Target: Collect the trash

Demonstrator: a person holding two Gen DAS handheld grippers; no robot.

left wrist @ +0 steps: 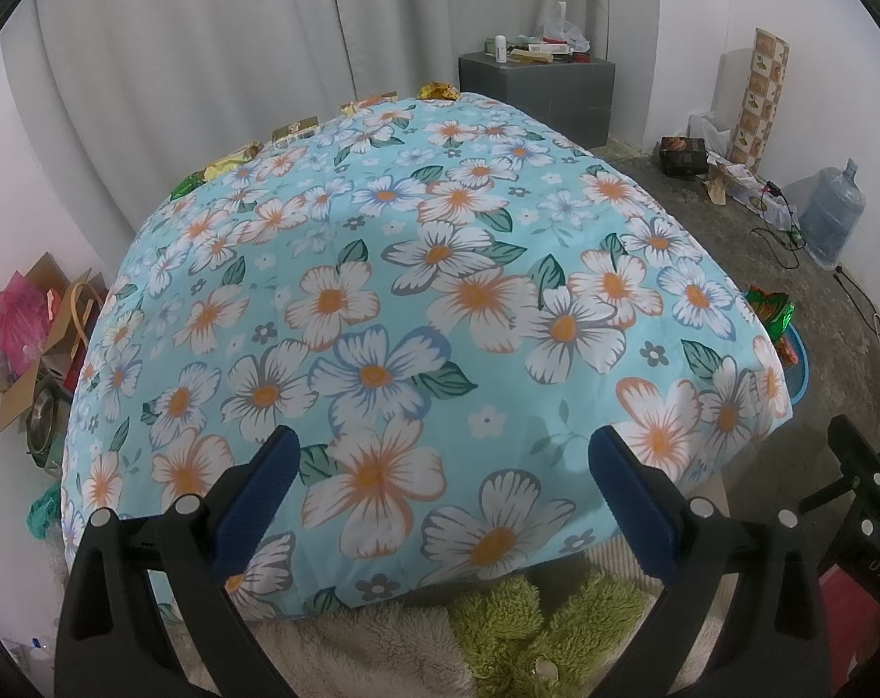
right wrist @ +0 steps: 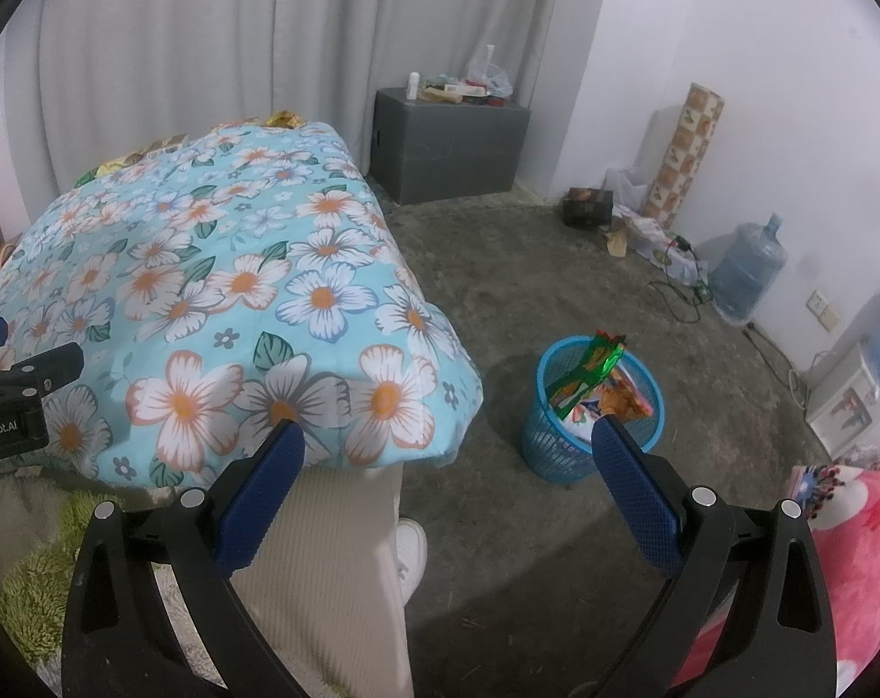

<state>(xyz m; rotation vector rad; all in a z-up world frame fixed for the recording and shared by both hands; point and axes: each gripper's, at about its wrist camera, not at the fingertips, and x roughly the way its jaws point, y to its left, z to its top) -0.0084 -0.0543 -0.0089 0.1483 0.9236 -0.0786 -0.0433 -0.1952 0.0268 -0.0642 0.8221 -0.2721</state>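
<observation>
Both grippers empty, jaws spread wide. Left gripper (left wrist: 442,462) hangs over the near edge of the floral-covered table (left wrist: 416,302), nothing between the blue pads (left wrist: 259,494); right gripper (right wrist: 448,456) sits off the table's near right corner, looking down at the floor with the blue mesh wastebasket (right wrist: 562,453) just past its right pad. The basket already holds several snack wrappers (right wrist: 599,375), one green-and-orange pack sticking up above the rim. Remaining trash is a row of crumpled wrappers along the table's far edge: a gold foil wrapper (left wrist: 438,92) at the far right corner, flat yellowish packets (left wrist: 294,131) mid-edge, a yellow wrapper (left wrist: 233,161) and a green one (left wrist: 182,186) toward the far left corner. All well apart from either set of fingers, across the whole tabletop. Handling guess: near weightless, thin crinkly film, slick, collapses under a pinch, no breakage risk. Best hold is probably a raised crumple or a pinched seam rather than a flat face; flat ones may slide on the cloth or drag it up with them. The gold one looks most bunched up, so the easiest bite. Contents, if any, can't tell from here.
</observation>
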